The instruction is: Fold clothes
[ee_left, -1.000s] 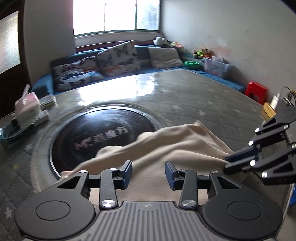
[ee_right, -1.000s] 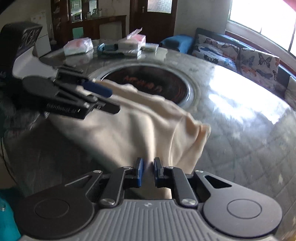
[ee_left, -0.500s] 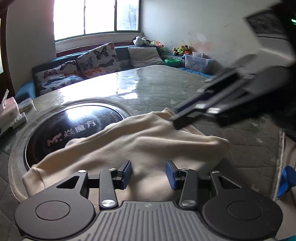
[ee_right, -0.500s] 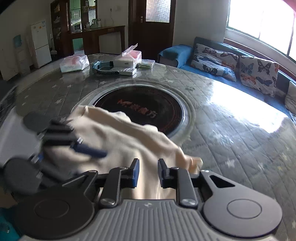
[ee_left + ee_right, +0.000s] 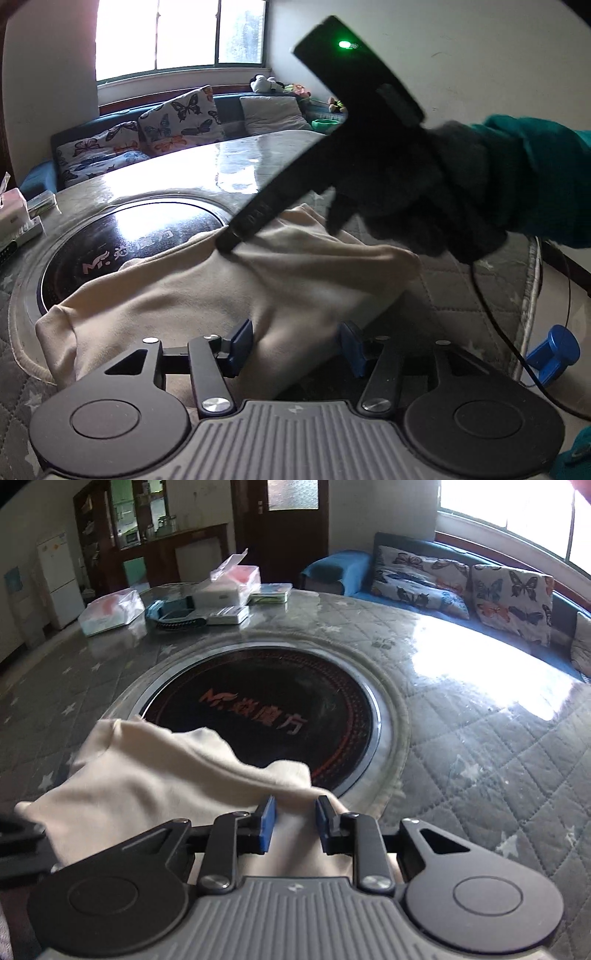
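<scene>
A cream garment (image 5: 207,291) lies in a folded heap on the quilted table, partly over the black round centre plate (image 5: 147,232). My left gripper (image 5: 295,347) is open, its blue-padded fingers on either side of the cloth's near edge. The right gripper, held by a gloved hand in a teal sleeve, shows in the left wrist view (image 5: 229,243) with its tip on top of the cloth. In the right wrist view the right gripper (image 5: 295,823) is open over the garment (image 5: 147,775), with cloth between its fingers.
Tissue packs and boxes (image 5: 207,598) stand at the table's far side. A sofa with butterfly cushions (image 5: 155,133) runs behind the table. A blue object (image 5: 550,354) and a black cable (image 5: 491,317) lie by the table's right edge.
The right gripper has opened, let go of the cloth and swung across over the garment. The left gripper has opened wider. The garment has settled into a more compact heap.
</scene>
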Tool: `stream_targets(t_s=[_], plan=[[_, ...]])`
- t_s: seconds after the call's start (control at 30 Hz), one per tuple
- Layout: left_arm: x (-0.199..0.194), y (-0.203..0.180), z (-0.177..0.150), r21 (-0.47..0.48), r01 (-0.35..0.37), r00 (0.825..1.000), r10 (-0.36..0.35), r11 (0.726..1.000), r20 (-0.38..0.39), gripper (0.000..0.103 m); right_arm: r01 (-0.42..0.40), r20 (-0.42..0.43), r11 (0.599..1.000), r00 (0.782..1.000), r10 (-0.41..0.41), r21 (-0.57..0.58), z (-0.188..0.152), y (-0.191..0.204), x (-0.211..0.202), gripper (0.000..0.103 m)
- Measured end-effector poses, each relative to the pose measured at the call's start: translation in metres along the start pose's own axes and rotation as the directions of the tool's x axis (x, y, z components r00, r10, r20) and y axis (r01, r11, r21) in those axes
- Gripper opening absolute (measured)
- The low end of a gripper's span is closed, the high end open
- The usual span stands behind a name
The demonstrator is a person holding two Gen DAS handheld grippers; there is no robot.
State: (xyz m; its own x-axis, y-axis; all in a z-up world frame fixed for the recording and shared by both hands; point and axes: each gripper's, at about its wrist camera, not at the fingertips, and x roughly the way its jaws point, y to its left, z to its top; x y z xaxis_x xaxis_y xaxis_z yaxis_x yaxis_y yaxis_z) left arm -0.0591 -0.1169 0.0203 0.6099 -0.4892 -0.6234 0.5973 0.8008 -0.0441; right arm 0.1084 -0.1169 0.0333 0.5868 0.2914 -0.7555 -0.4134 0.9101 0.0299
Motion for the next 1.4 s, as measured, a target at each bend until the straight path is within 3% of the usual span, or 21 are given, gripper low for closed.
stream_targets(t_s=[0.1, 0.3, 0.43, 0.63, 0.93, 1.07, 1.3, 1.4], plan=[[-0.010, 0.003, -0.001, 0.004, -0.025, 1.000, 0.025, 1.000, 0.008, 0.056, -0.003, 0.017, 1.000, 1.000, 0.003, -0.002, 0.003, 0.003, -0.007, 0.023], [-0.033, 0.030, -0.006, -0.101, -0.095, 0.995, 0.096, 0.990, 0.009, 0.056, -0.042, 0.011, 0.997, 0.999, 0.043, -0.059, 0.011, 0.025, 0.001, 0.023], [-0.041, 0.048, -0.018, -0.182, -0.106, 0.994, 0.103, 0.978, -0.028, 0.056, -0.033, 0.000, 0.998, 0.999, 0.033, -0.054, 0.014, 0.029, 0.017, 0.023], [-0.053, 0.052, -0.017, -0.194, -0.103, 0.995, 0.104, 0.976, -0.002, 0.057, -0.023, 0.004, 0.997, 1.000, 0.023, -0.072, 0.014, 0.031, 0.003, 0.023], [-0.050, 0.076, -0.018, -0.247, -0.182, 0.983, 0.182, 0.952, -0.023, 0.057, -0.027, -0.001, 0.997, 1.000, 0.027, -0.068, -0.039, 0.029, -0.067, 0.023], [-0.047, 0.075, -0.027, -0.245, -0.194, 0.981, 0.191, 0.950, -0.036, 0.057, -0.008, -0.013, 0.998, 1.000, 0.008, -0.055, -0.067, 0.027, -0.072, 0.023], [-0.060, 0.079, -0.022, -0.267, -0.235, 0.971, 0.237, 0.935, -0.025, 0.058, -0.005, 0.055, 0.998, 0.998, 0.008, -0.056, -0.062, 0.033, -0.085, 0.023], [-0.060, 0.083, -0.025, -0.281, -0.259, 0.965, 0.258, 0.924, -0.043, 0.059, -0.015, 0.037, 0.998, 0.999, 0.018, -0.055, -0.066, 0.036, -0.080, 0.022]])
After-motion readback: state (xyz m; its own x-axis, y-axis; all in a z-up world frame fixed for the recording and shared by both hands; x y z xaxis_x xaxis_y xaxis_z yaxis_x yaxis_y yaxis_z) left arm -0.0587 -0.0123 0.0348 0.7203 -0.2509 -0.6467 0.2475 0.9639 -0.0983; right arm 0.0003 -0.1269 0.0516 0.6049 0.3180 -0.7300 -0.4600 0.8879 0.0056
